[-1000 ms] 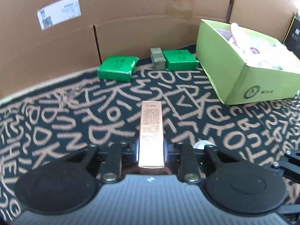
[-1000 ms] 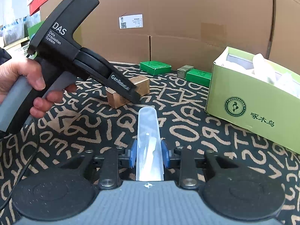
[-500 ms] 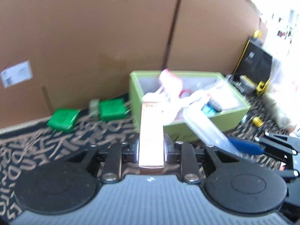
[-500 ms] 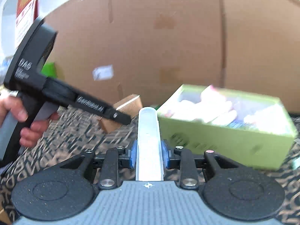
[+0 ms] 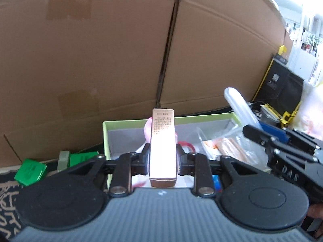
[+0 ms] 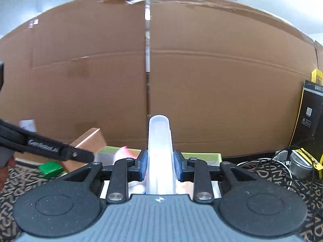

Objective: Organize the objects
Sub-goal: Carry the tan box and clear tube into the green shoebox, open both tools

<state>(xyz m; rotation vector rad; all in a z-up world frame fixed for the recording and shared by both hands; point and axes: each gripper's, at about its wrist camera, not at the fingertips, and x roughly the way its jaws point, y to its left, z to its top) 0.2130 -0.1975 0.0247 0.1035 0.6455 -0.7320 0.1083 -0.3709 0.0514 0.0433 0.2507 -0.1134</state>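
Risk: 2 tools clamped on slim rose-gold carton (image 5: 163, 149) and clear plastic tube (image 6: 159, 151) colliding above crowded light-green cardboard box (image 5: 106, 139), spilling both.

I see cardboard wall (image 5: 101, 60) filling background. Black case (image 6: 311, 117) with yellow trim stands far right, metal can (image 6: 298, 164) and tangled cables (image 6: 268, 161) at its foot. Patterned cloth (image 6: 20, 181) underneath everything.

Box (image 5: 162, 147) in left gripper: shiny rose-gold w/ fine print. Tube (image 6: 159, 153) in right gripper: clear/frosted, blue pads (image 6: 143, 166). Bin (image 5: 106, 139): lime green, grey inside. Mat (image 6: 282, 178): black w/ tan letters. Wall (image 6: 201, 80): brown cardboard.
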